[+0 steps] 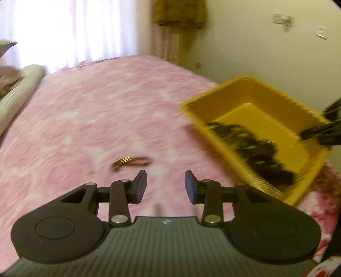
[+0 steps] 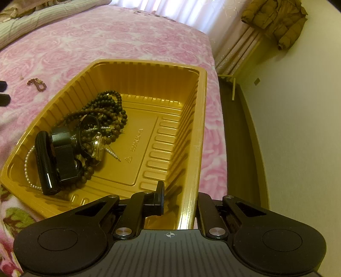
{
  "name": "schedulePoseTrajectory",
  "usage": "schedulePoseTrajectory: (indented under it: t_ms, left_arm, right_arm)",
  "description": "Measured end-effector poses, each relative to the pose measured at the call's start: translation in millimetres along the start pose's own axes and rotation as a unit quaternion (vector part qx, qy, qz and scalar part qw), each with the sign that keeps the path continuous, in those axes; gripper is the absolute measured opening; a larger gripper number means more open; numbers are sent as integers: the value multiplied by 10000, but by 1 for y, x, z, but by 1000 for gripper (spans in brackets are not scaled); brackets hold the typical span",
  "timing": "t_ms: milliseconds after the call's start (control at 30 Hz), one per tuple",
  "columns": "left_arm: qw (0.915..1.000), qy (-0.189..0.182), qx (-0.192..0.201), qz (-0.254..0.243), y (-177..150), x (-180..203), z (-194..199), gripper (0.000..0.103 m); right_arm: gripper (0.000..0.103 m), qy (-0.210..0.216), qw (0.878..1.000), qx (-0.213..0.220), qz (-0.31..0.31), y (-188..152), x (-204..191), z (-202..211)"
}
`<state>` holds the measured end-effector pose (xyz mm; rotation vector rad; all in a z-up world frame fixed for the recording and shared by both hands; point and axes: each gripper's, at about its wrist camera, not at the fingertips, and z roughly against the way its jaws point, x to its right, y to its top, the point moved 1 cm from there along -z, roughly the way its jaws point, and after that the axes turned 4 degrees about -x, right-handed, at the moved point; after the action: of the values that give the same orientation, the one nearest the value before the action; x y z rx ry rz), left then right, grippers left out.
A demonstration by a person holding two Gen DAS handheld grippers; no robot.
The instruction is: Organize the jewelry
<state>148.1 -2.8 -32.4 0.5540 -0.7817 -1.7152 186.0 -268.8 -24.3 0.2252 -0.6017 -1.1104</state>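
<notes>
A yellow plastic tray [image 2: 191, 119] sits on the pink bedspread; it also shows in the left wrist view [image 1: 240, 89]. Inside lie dark bead necklaces [image 2: 106, 110], a pearl strand [image 2: 26, 166], black watches [image 2: 57, 157] and a silver watch [image 2: 98, 149]. My right gripper [image 2: 181, 200] straddles the tray's near right wall, one finger inside and one outside, closed on it. A small reddish bracelet with a gold ring [image 1: 130, 162] lies on the bed just ahead of my open, empty left gripper [image 1: 165, 187]; it also shows in the right wrist view [image 2: 37, 84].
The pink floral bedspread [image 1: 96, 110] covers the bed. A striped pillow [image 1: 19, 93] lies at the left. The bed's right edge drops to a dark floor strip [image 2: 238, 136] by the wall. A brown jacket [image 2: 275, 19] hangs near the curtain.
</notes>
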Motion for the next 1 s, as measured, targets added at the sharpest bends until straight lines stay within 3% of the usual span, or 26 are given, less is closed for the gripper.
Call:
schedulePoseTrajectory:
  t_ms: [233, 367, 500, 633, 867, 1000]
  left_arm:
    - [9971, 705, 19, 295, -11, -50, -10, 36]
    - [9950, 932, 37, 356, -7, -66, -25, 35]
    - [9945, 1004, -2, 296, -4, -73, -43, 35]
    - [9942, 999, -22, 388, -5, -78, -59, 25]
    - [9939, 1036, -8, 376, -3, -79, -76, 21]
    - [9939, 1035, -28, 385, -1, -80, -78, 8]
  right_arm:
    - [11, -3, 10000, -7, 5, 0, -1, 0]
    - [11, -15, 10000, -21, 21, 0, -1, 0]
    - [11, -23, 10000, -42, 23, 1, -1, -1]
    - [11, -30, 10000, -47, 24, 1, -1, -2]
    - [11, -44, 10000, -62, 36, 2, -1, -3]
    - [11, -46, 10000, -64, 44, 2, -1, -3]
